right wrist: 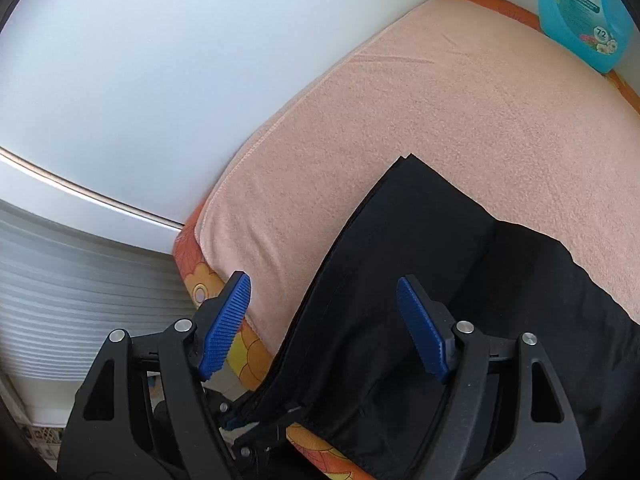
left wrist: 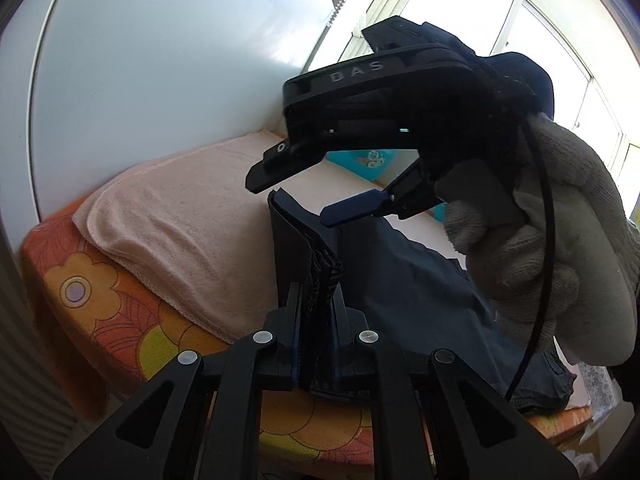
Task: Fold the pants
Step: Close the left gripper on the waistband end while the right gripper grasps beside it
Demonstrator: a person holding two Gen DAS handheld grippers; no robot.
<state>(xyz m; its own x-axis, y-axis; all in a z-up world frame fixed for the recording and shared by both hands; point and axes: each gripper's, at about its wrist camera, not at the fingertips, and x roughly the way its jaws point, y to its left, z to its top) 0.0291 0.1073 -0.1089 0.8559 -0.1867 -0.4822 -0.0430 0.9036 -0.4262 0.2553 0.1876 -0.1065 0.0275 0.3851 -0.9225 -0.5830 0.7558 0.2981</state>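
Dark navy pants lie on a peach towel, with one folded edge lifted upright. My left gripper is shut on that raised edge, and the stitched hem stands between its fingers. In the right wrist view the same gripper shows at the bottom, clamped on the pants edge. My right gripper, held by a hand in a grey glove, hovers just above the raised edge with its jaws apart. Seen from its own camera, the right gripper is open above the pants, with nothing between its blue pads.
The peach towel covers an orange flowered surface set against a white wall panel. A blue bottle stands in the far corner. Bright windows are at the right. A ribbed white panel lies below the left edge.
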